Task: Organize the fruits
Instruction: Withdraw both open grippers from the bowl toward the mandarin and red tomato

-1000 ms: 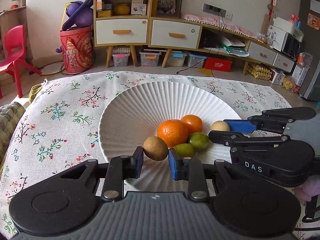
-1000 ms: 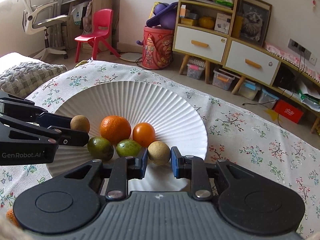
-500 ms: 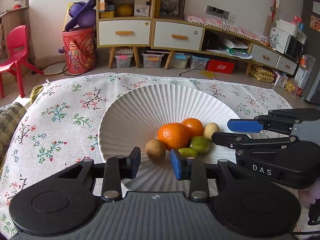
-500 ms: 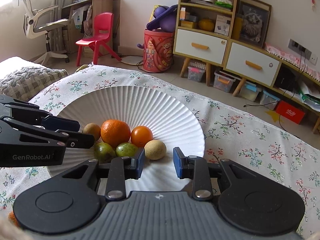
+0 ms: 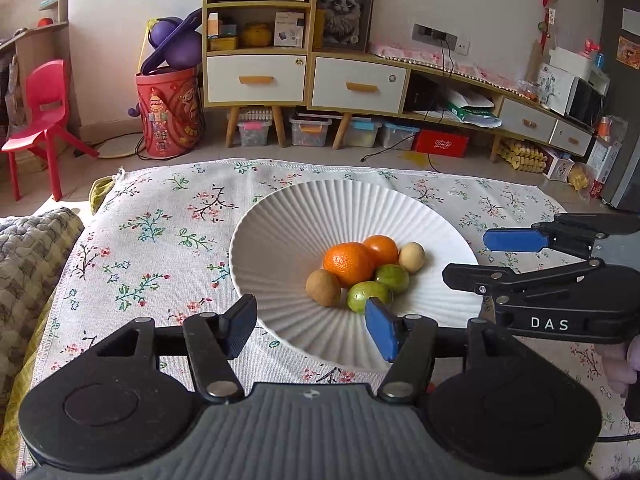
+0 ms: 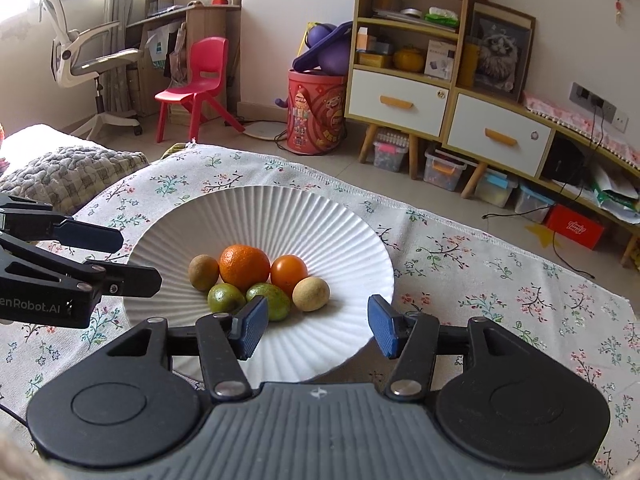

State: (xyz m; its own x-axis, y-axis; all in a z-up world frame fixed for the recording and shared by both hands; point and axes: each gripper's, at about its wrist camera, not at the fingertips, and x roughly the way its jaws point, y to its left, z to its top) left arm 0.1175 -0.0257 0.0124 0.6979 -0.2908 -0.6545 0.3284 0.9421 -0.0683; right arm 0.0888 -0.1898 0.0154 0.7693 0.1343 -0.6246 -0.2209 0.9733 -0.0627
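Observation:
A white ribbed plate (image 5: 280, 232) (image 6: 260, 216) on the floral cloth holds several fruits in a cluster: a large orange (image 5: 347, 264) (image 6: 244, 268), a smaller orange fruit (image 5: 382, 249) (image 6: 289, 274), two green fruits (image 5: 368, 296) (image 6: 226, 298), a brown fruit (image 5: 323, 287) (image 6: 203, 272) and a pale tan fruit (image 5: 412, 257) (image 6: 311, 294). My left gripper (image 5: 312, 330) is open and empty, at the plate's near rim. My right gripper (image 6: 314, 326) is open and empty, at the plate's near rim, and shows at the right of the left wrist view (image 5: 516, 256).
The floral cloth (image 5: 152, 240) covers a low table. A grey knitted cushion (image 5: 28, 256) lies at the left. Beyond the table are a red drum with purple toys (image 5: 170, 112), a red chair (image 5: 44, 112), wooden cabinets (image 5: 304, 76) and storage boxes on the floor.
Both grippers opened wide, let go of the brown and tan fruits on the plate, and pulled back toward me from the fruit cluster.

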